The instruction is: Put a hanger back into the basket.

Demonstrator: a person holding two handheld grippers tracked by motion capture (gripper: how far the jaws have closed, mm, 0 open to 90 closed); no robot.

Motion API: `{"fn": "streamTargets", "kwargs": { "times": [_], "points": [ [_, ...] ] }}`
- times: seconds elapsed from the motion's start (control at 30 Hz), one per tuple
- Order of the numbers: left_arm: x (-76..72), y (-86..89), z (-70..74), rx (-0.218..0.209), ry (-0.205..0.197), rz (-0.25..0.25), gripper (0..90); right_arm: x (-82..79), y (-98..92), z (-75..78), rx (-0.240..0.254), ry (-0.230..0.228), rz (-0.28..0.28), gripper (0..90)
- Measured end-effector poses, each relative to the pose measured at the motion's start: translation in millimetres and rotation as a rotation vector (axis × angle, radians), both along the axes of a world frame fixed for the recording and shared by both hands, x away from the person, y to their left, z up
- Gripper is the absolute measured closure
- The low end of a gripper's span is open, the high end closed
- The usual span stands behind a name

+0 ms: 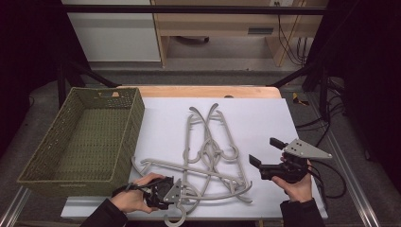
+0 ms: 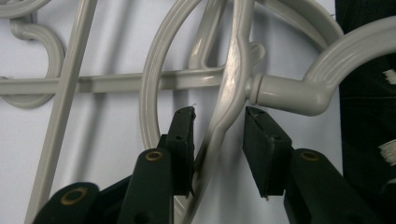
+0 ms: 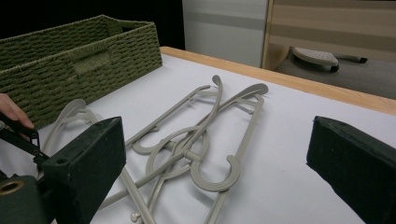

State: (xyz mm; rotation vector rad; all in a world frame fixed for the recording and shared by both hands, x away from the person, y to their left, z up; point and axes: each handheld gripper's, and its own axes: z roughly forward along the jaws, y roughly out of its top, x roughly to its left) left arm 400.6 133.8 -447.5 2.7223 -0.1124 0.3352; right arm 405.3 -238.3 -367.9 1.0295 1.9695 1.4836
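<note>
A light wooden cabinet (image 1: 227, 21) and white panel (image 1: 113, 33) stand behind on grey floor (image 1: 198, 71).

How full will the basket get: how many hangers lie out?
3: left hanger and right hanger side by side mid-table, near hanger crosswise in front. The tangle may hide more.

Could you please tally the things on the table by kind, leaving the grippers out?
Grey plastic hangers: 3
Green woven basket: 1
White table cover: 1
Total: 5

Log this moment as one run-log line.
left hand-held gripper: open, straddling nearest hanger | right hand-held gripper: open, empty | basket: empty
</note>
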Motion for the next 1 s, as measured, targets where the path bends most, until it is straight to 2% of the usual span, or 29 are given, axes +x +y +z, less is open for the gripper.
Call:
{"fn": "streamTargets", "kwargs": {
  "times": [0.13,0.33,0.47,0.57,0.73,0.87,1.0],
  "points": [
    [2.0,-1.2,0.8,0.014,-0.005,0.005,70.2,0.2,0.1,-0.1,-0.001,0.0,-0.001,5.0],
    [1.6,-6.0,-0.8,0.064,-0.02,-0.015,73.1,0.2,0.2,-0.1,-0.001,0.0,0.0,5.0],
    [1.0,-7.8,-0.1,0.079,-0.033,-0.031,74.7,0.0,-0.2,0.1,0.0,-0.001,0.001,5.0],
    [1.2,-8.1,2.8,0.064,-0.038,-0.043,75.2,-0.1,-0.4,0.2,-0.001,0.0,0.0,4.9],
    [-0.4,-12.4,5.4,0.067,-0.048,-0.046,77.4,-0.1,-0.5,0.2,-0.002,0.0,0.0,4.9],
    [-0.9,-14.7,12.3,0.031,-0.052,-0.047,78.5,-0.1,-0.9,0.3,-0.003,-0.002,-0.001,4.9],
    [-3.1,-16.9,21.2,-0.028,-0.062,-0.037,80.7,-0.2,-0.9,0.3,-0.003,-0.001,-0.001,4.9]
  ]
}}
